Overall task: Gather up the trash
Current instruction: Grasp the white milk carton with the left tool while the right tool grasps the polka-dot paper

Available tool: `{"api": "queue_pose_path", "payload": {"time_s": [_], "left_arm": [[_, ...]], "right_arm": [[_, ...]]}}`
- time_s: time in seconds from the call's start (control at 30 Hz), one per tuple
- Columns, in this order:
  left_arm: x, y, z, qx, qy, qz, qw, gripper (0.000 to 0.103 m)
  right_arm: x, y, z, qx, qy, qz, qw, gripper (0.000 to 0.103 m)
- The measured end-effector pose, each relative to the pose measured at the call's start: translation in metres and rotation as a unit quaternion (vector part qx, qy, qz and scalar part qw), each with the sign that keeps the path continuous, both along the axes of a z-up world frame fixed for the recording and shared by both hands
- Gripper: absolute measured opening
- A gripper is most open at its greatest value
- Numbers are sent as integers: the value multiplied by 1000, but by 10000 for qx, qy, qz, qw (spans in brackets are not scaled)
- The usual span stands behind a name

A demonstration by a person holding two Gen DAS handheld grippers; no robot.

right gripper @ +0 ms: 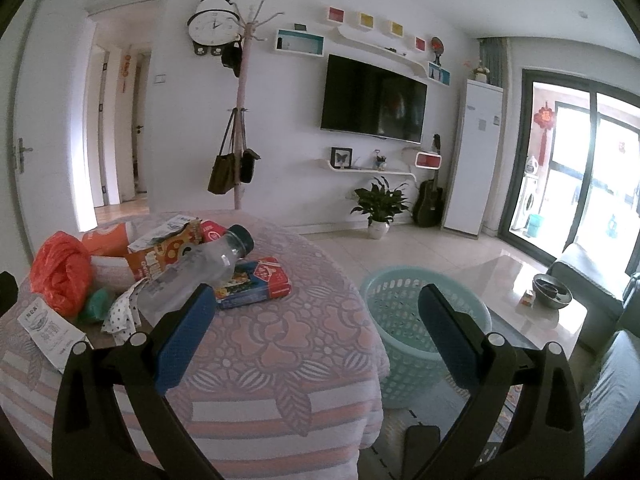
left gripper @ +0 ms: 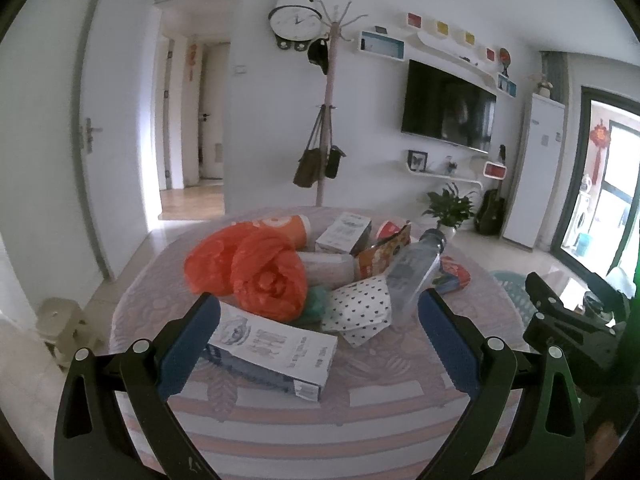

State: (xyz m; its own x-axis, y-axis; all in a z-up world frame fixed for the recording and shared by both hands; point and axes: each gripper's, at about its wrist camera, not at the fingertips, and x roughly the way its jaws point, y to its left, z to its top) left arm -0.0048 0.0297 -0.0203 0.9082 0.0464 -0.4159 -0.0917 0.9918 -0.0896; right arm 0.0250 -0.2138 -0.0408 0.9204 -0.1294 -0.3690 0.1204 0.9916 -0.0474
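I held both my left hand-held gripper (left gripper: 320,320) and right hand-held gripper (right gripper: 312,316) spread wide and empty (nothing collected yet, I judged), the trash pile (left gripper: 304,268) heaped mid-surface, the teal basket (right gripper: 404,304) on the floor to its right, so the near white carton (left gripper: 272,344) wanted grasping first.

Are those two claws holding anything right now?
No. The left gripper and the right gripper are both open, with nothing gripped; the trash lies on the table.

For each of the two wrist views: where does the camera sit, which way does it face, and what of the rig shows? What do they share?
Left wrist: above the table's near edge, facing the trash pile and TV wall; open left gripper in front, right gripper at right.
Right wrist: further right, facing the table's right edge and basket; open right gripper.
Shared: bottle, orange bag, TV.
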Motion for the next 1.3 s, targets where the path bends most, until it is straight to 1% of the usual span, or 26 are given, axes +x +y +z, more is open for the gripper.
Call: {"api": "queue_pose_path", "payload": {"time_s": [0.13,0.17,0.27,0.3,0.37,0.4,0.47,0.57,0.73,0.87,0.93,0.97,1.03,1.1,1.17,1.27,1.3], "left_arm": [[0,7,-5,-4,106,58,9999,96],[0,10,-8,-33,185,71,9998,96],[3,19,-20,-146,405,129,9990,96],[4,24,-26,-196,500,173,9984,96],[7,29,-32,-273,603,192,9976,96],[9,31,-35,-328,656,180,9971,96],[16,32,-38,-345,755,172,9964,96],[34,27,-47,-146,1069,234,9939,96],[57,19,-64,-3,1438,299,9892,95],[63,19,-72,145,1569,311,9870,92],[61,23,-73,100,1612,238,9866,90],[59,26,-73,70,1633,201,9863,86],[55,33,-73,89,1654,197,9860,86],[46,43,-73,202,1699,323,9847,85],[35,58,-74,191,1760,448,9832,84],[18,78,-74,-15,1815,473,9822,82],[11,84,-72,-263,1815,271,9827,84]], "right_arm": [[-1,0,0,-18,-9,8,10000,96],[-1,1,0,-45,-39,8,10000,90],[1,2,-3,-112,-35,64,9999,80],[4,3,-4,-71,7,101,9999,78],[11,4,-6,13,140,223,9997,65],[15,5,-7,44,205,296,9993,63],[22,6,-7,150,274,439,9985,63],[39,7,-6,402,467,758,9952,63],[74,16,-9,623,882,1160,9874,65],[94,29,-13,799,1158,1421,9798,67],[96,37,-14,845,1228,1547,9766,67],[96,40,-14,851,1251,1579,9758,67],[99,48,-16,869,1327,1663,9732,67],[99,57,-19,893,1402,1780,9699,67],[99,64,-22,915,1475,1881,9667,67],[97,77,-28,997,1591,2135,9587,67],[96,83,-30,983,1627,2188,9571,67]]}}
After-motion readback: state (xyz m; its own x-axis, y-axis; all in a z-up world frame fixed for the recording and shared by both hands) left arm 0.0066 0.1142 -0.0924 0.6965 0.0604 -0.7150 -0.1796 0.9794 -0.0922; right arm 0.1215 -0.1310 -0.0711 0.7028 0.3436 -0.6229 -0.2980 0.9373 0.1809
